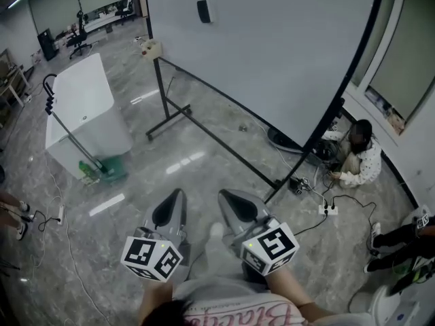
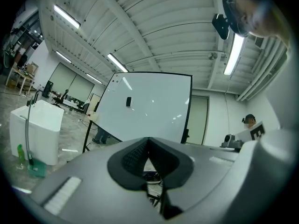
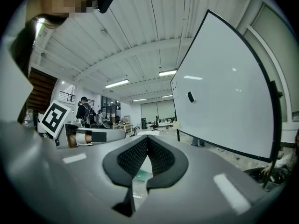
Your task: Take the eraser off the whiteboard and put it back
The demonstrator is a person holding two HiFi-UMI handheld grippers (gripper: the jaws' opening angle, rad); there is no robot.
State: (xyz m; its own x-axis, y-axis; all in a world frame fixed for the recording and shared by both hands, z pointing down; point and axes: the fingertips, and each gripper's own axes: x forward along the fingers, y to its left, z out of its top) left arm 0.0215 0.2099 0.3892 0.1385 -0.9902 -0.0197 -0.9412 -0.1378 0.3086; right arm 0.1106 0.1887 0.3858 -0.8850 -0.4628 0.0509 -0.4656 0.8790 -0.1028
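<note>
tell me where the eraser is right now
The eraser is stuck on the whiteboard, high up near its left edge in the head view, above the beige box at its lower left corner.

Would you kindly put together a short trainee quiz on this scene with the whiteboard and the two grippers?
1. True or false: the eraser is on the whiteboard.
2. What is between the jaws of the left gripper? A) the eraser B) nothing, they are shut C) a cable
3. Fill in: in the head view, the white box stands on the floor to the ____ of the whiteboard.

Key: 1 true; 2 B; 3 left.
</note>
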